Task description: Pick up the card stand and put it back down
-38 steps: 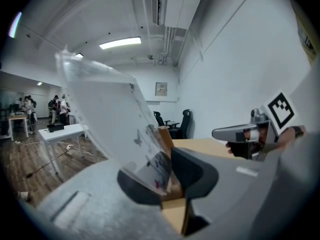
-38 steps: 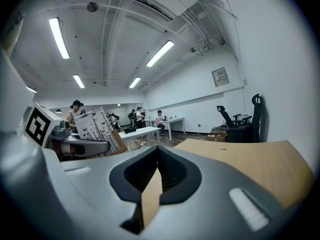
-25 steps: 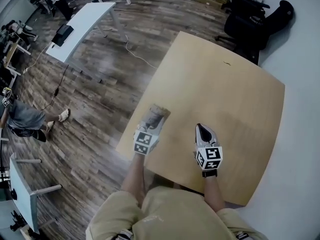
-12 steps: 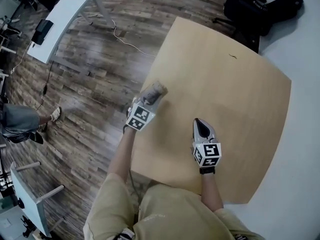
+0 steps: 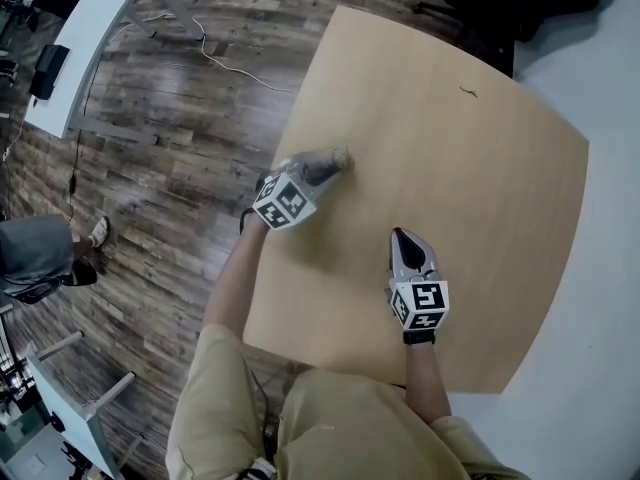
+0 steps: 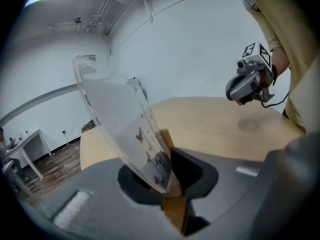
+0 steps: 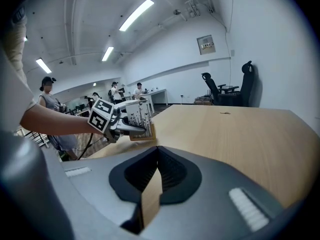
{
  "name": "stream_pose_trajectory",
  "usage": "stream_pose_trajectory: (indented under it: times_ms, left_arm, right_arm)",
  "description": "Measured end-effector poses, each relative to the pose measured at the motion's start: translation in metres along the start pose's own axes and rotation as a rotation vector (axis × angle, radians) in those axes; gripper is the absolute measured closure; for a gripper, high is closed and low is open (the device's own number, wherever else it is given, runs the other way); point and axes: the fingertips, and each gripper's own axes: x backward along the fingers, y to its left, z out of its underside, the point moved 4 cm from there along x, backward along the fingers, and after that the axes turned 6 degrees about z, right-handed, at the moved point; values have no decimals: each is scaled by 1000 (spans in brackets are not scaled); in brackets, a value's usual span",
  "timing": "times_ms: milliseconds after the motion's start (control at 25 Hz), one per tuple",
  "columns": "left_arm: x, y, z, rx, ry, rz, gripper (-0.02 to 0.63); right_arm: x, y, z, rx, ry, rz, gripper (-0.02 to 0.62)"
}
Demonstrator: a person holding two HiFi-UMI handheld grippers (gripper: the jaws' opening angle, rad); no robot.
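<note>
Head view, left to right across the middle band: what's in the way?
bystander in grey → left gripper, shut on the card stand at its tip → right gripper, nothing between its jaws. Both grippers are over the wooden table.

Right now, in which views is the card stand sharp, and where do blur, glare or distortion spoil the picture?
Left gripper view: the card stand fills the near field, soft and partly see-through, with dark corners around the picture. Right gripper view: it is small but fairly sharp, and the ceiling lights glare. Head view: the table edges bow outward.
</note>
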Motion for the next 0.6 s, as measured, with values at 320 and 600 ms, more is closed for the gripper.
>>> stream_pose_trajectory:
  times_ms: [320, 600]
  left_arm:
    - [-23, 6, 20, -30, -2, 106, 537]
    - [10, 10, 24, 187, 33, 4, 206]
  right_arm:
    - [-11, 9, 16, 17, 33, -18, 591]
    - [5, 24, 7, 26, 3, -49, 591]
